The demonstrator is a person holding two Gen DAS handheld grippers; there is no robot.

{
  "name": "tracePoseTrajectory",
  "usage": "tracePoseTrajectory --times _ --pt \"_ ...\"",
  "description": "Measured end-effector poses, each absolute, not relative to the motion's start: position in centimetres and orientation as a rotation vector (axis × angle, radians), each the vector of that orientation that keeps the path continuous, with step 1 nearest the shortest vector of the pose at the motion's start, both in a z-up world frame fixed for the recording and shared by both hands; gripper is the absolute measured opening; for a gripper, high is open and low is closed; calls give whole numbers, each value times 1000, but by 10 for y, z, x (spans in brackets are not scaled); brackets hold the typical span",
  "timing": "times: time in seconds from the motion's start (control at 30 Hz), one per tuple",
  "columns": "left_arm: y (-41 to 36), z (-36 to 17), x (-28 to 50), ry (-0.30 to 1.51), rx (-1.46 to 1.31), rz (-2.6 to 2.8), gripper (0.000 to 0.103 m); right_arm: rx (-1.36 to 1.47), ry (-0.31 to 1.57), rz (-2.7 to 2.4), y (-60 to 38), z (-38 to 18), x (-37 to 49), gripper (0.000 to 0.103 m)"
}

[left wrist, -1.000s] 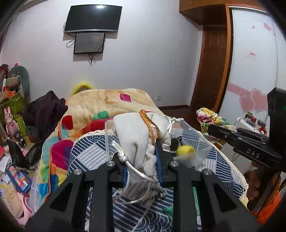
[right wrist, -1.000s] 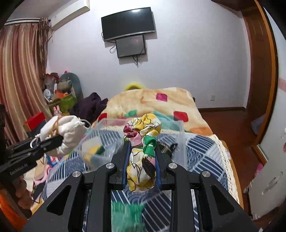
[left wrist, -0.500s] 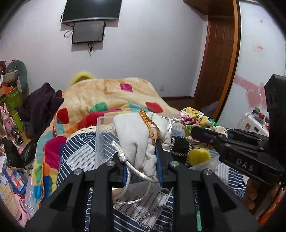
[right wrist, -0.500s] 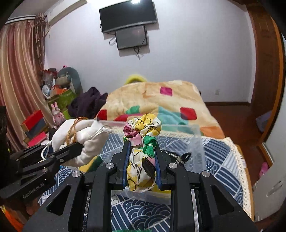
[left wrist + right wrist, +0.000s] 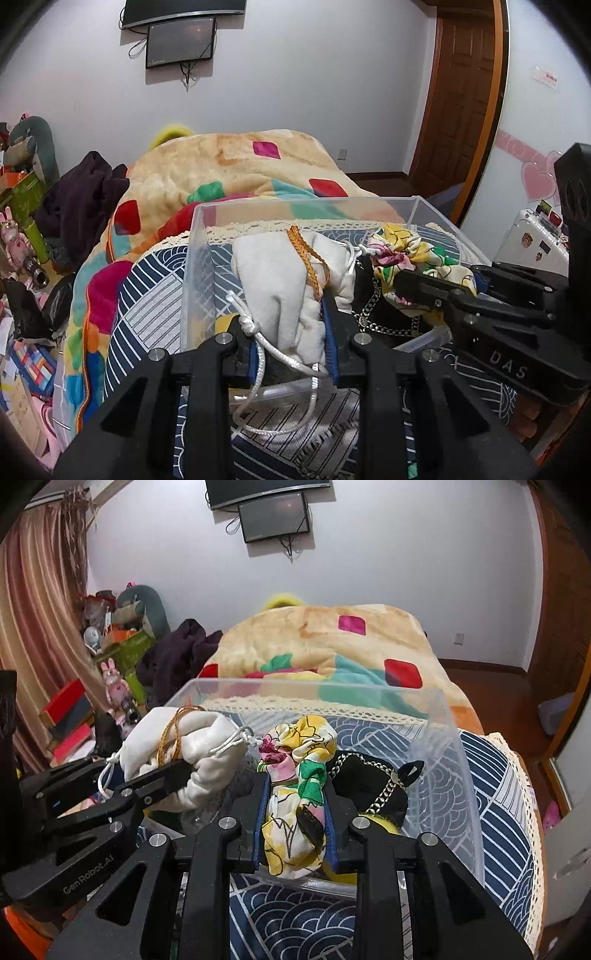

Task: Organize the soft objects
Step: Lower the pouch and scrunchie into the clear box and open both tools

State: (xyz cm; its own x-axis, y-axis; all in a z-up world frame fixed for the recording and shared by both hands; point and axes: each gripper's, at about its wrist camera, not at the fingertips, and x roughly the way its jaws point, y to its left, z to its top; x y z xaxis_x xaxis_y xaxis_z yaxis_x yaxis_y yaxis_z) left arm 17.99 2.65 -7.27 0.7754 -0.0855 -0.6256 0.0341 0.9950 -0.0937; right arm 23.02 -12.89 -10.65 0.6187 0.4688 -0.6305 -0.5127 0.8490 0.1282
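My left gripper point(image 5: 291, 314) is shut on a white drawstring pouch point(image 5: 280, 280) with an orange braided cord and holds it over the near left part of a clear plastic bin point(image 5: 295, 206). My right gripper point(image 5: 295, 790) is shut on a floral yellow cloth bundle point(image 5: 299, 760) and holds it over the bin's point(image 5: 454, 746) near edge. The pouch point(image 5: 184, 738) and the left gripper point(image 5: 173, 771) show at the left in the right wrist view. The cloth bundle point(image 5: 406, 254) and the right gripper point(image 5: 436, 291) show at the right in the left wrist view. A black chained soft item point(image 5: 369, 782) lies inside the bin.
The bin stands on a navy patterned cloth point(image 5: 495, 797) at the foot of a bed with a colourful blanket point(image 5: 332, 642). Dark clothes point(image 5: 81, 199) and clutter lie left of the bed. A wooden door point(image 5: 458, 92) and a white suitcase point(image 5: 532, 240) are at the right.
Both grippers have moved forward and down over the bin with their items held. The pouch and the floral bundle now sit close together above the bin's inside.
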Motion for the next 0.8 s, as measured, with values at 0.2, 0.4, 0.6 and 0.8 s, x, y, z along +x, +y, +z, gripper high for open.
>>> tracePoseTrajectory --times 0.2,0.4,0.6,0.8 --pt "30 -65 170 659 -97 -68 43 -68 679 561 -134 -100 224 39" --pt "32 -47 154 602 -102 -68 55 -69 622 542 -145 -85 214 49" --pt "33 -26 128 528 -100 -68 69 -80 546 523 -154 -69 193 58" --pt "35 -26 102 512 -118 -63 91 -78 499 524 -164 -64 171 71"
